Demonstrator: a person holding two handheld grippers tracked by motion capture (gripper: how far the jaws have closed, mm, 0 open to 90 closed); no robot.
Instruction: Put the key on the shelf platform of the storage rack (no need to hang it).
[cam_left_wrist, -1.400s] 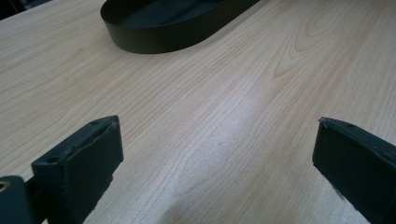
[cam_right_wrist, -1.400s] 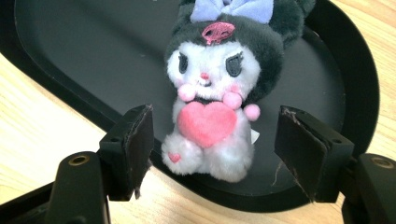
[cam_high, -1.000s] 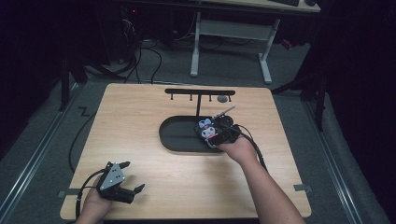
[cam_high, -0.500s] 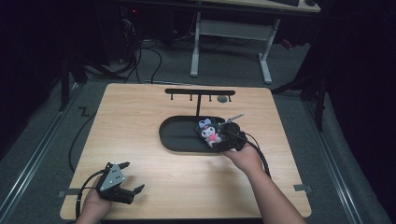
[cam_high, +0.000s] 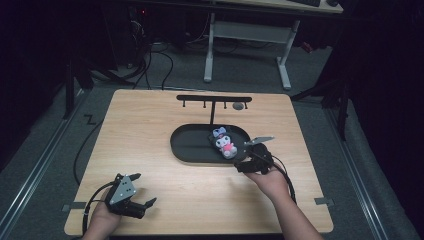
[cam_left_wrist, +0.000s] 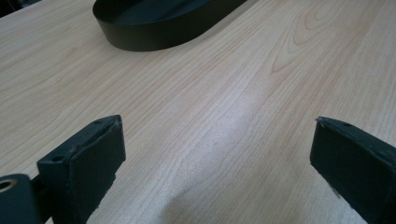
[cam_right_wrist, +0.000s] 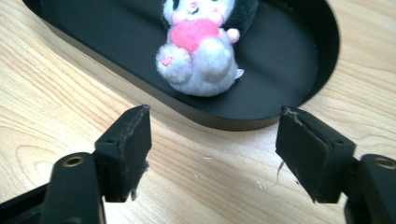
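the right gripper (cam_high: 241, 166) has just been opening its jaws and grips nothing, its pads over bare wood just beside the near rim of the black oval tray (cam_right_wrist: 299, 56). the plush toy (cam_right_wrist: 198, 46) lies in the tray's right end, apart from the jaws. the left gripper (cam_high: 142, 206) rests released at the table's (cam_high: 150, 125) near left corner.

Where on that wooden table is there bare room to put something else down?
The table is bare left of the black tray, down to the left claw. Bare wood also lies between the two claws along the near edge. It is crowded at the tray's right end: the plush toy lies there, the right claw beside it.
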